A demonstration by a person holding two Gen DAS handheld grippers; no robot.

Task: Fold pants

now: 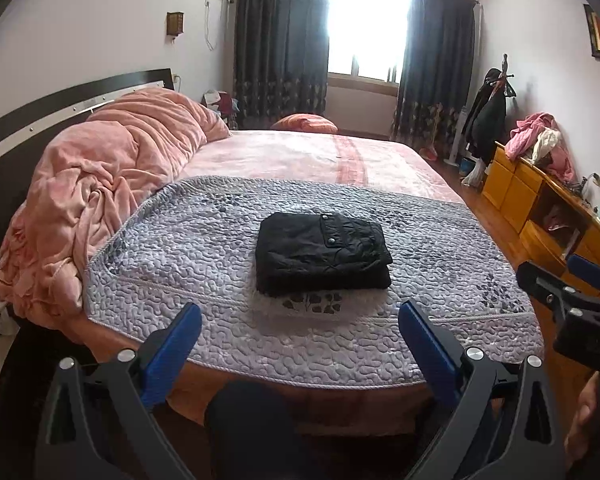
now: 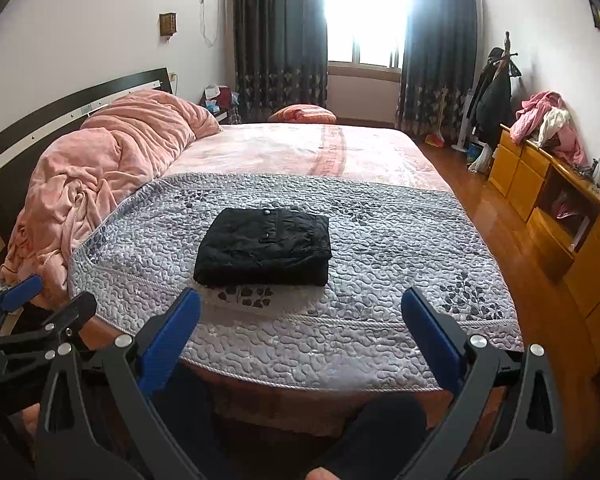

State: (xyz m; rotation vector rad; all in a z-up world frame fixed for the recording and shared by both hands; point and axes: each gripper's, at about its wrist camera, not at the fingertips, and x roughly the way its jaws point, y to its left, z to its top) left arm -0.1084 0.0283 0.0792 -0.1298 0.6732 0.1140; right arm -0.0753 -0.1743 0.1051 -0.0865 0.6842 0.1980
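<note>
Grippers (image 1: 300, 316) (image 2: 300, 304) hover spread before folded pants (image 1: 323, 253).

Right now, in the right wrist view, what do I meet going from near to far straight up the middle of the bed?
Right gripper, open → grey quilt → folded black pants → pink sheet → orange pillow → window.

Bed (image 1: 372, 160) with grey quilted cover (image 1: 440, 248), folded black pants (image 1: 324, 252), heaped pink blanket (image 1: 112, 168), perhaps a striped pillow (image 1: 305, 123).
</note>
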